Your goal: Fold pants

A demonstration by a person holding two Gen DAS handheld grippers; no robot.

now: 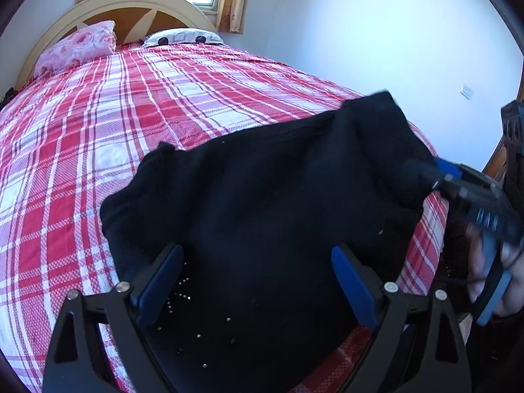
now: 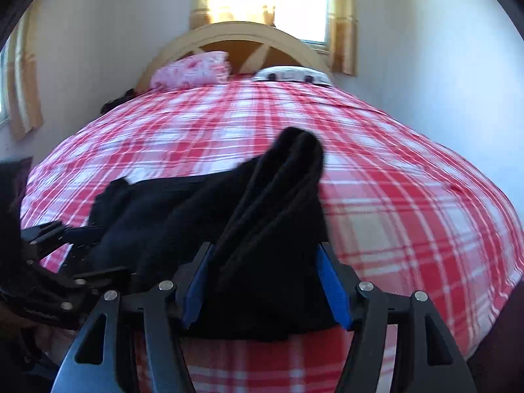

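No readable text, label, brand or number shows in either view. The white pillowcase (image 1: 181, 37) at twelve o'clock on the bed carries only dark blobs and grey squares, not letters. The small white wall plate (image 1: 466, 91) at two o'clock is too small to read.

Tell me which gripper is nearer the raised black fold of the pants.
Right. The right gripper has the raised fold of the black pants bunched between its fingers. The left gripper straddles the flat part nearer the bed edge, jaws wide.
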